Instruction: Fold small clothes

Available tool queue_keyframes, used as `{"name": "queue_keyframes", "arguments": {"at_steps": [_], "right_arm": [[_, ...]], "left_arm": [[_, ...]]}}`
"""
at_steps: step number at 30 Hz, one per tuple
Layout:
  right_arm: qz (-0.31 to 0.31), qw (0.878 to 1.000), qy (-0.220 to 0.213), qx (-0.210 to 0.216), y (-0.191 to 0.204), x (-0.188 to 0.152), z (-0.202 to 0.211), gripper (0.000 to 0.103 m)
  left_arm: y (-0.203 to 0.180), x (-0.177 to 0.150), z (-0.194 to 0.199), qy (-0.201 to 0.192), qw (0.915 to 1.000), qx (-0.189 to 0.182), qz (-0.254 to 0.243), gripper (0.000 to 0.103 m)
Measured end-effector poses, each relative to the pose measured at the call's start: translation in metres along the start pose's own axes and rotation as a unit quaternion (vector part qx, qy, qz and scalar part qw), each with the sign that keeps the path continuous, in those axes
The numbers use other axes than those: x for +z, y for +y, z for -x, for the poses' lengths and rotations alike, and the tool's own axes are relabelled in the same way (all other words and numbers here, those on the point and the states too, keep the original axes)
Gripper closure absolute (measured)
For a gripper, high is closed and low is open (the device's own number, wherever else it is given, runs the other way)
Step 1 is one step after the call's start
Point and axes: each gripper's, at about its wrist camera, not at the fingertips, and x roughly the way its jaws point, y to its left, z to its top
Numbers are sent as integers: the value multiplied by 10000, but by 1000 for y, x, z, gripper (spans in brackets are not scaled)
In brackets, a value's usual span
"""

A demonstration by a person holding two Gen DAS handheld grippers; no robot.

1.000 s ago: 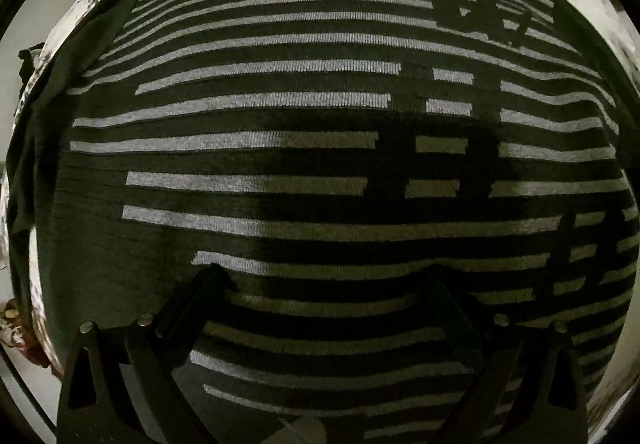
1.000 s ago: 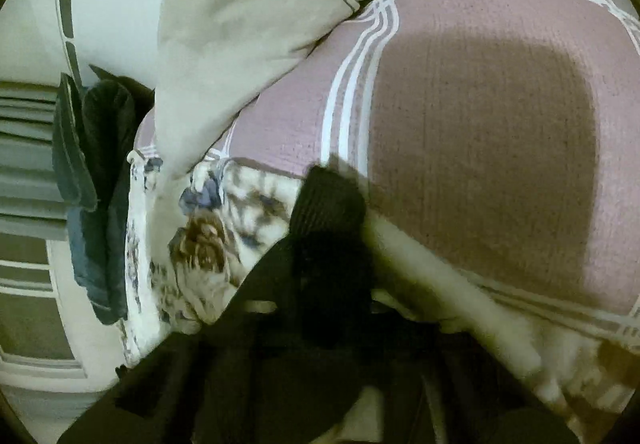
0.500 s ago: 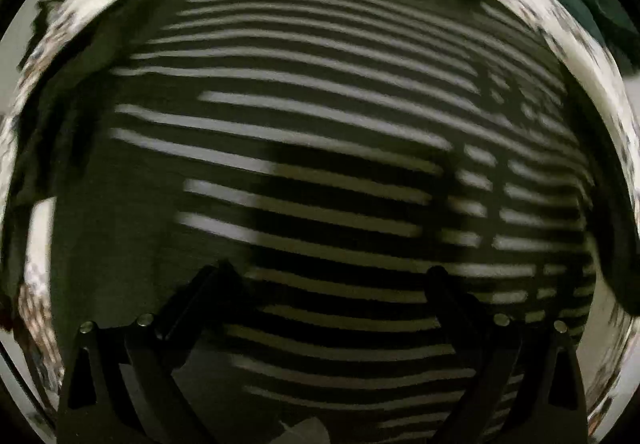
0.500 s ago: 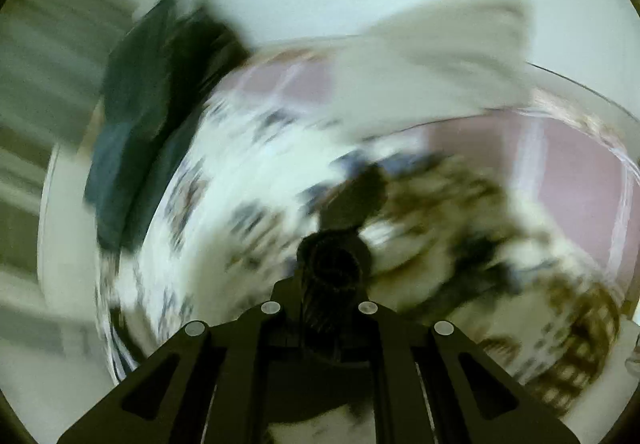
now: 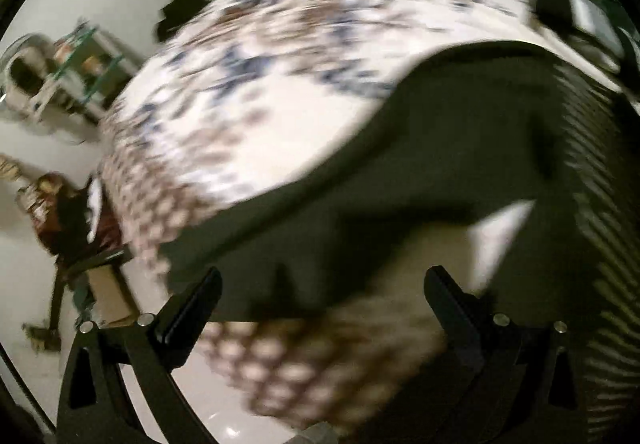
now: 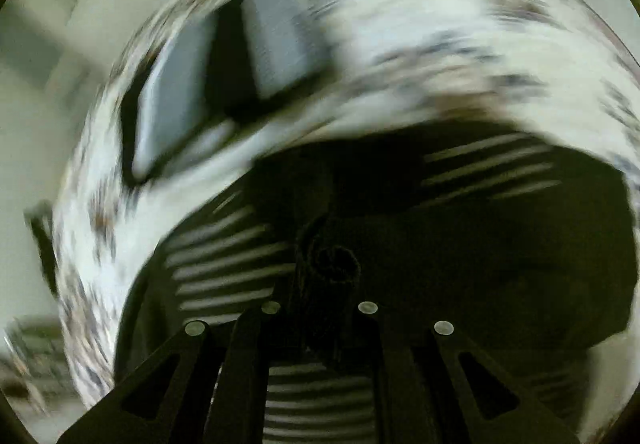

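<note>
shirt: dark striped shirt (image 5: 460,172) lies on bed, near its edge
edge room: floral bedspread (image 5: 280,64) bare beyond shirt's hem
left gripper (image 5: 320,296): jaws wide apart, nothing held
right gripper (image 6: 320,308): closed, pinching a bunched fold of shirt (image 6: 332,264)
around: grey flat things (image 6: 224,72) on bed, blurred
room: pale floor (image 5: 24,276), clutter beside bed
</note>
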Motion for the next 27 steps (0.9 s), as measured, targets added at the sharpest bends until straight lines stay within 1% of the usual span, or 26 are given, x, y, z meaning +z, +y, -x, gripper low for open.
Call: {"name": "queue_keyframes", "arguments": {"at_steps": [1,3,4,5,6,7,8,9,10,12,14,15,16,18,20,21,22,23,24,25,26,27], "right_arm": [[239,9997,106,-15,28,-5,-17,95],[737,9969,266,-72,89,-25,-48,95],[1042,9937,389,-163,118,-40,-64,95],[1313,9892,576,-306,139,-54,-81,95],[1532,9837,816,-469,153,-63,-96,92],[1793,9760,979,-760,163,-75,-109,90],[1997,9722,873,-859,169,-81,-109,89],[2090,9714,877,-710,170,-86,-102,79],[2045,9722,1035,-471,166,-88,-96,56],[1600,9749,1492,416,143,-97,-70,35],[1291,9742,1635,871,113,-112,-41,29],[1243,9733,1704,909,96,-123,-29,24],[1235,9734,1726,863,81,-129,-21,23],[1207,9745,1798,579,48,-145,-8,23],[887,9761,1966,283,8,-161,-6,23],[607,9758,2090,194,-12,-169,-9,23],[408,9751,2174,155,-23,-170,-13,23],[131,9746,2234,108,-37,-176,-16,23],[-21,9746,2238,58,-45,-179,-18,23],[-125,9750,2219,4,-52,-183,-20,23],[-190,9758,2179,-53,-55,-187,-21,23],[-232,9763,2149,-86,-55,-191,-22,23]], "left_arm": [[13,-3,-6,50,10000,66,51,0],[37,-3,-18,108,9997,164,169,0],[48,-2,-23,141,9994,189,252,0],[58,1,-29,194,9991,188,317,0],[68,1,-34,275,9986,186,420,0],[77,0,-37,361,9976,137,571,0],[89,0,-42,462,9961,12,747,0],[96,0,-43,529,9947,-69,874,0],[109,-1,-45,593,9927,-176,1036,0],[126,-7,-44,709,9886,-388,1273,0],[145,-16,-46,802,9842,-534,1488,0],[150,-21,-46,851,9822,-618,1555,0],[155,-26,-50,914,9797,-736,1626,0],[163,-34,-57,1008,9742,-945,1786,0],[173,-39,-72,1115,9635,-1194,2121,0],[177,-41,-77,1106,9586,-1297,2282,0],[182,-44,-86,1127,9508,-1449,2497,0],[186,-48,-95,1230,9420,-1524,2725,0],[189,-52,-104,1316,9321,-1637,2952,0],[194,-57,-111,1401,9185,-1803,3227,0],[198,-64,-119,1448,8991,-2007,3610,0],[201,-70,-122,1415,8868,-2141,3843,0]]}}
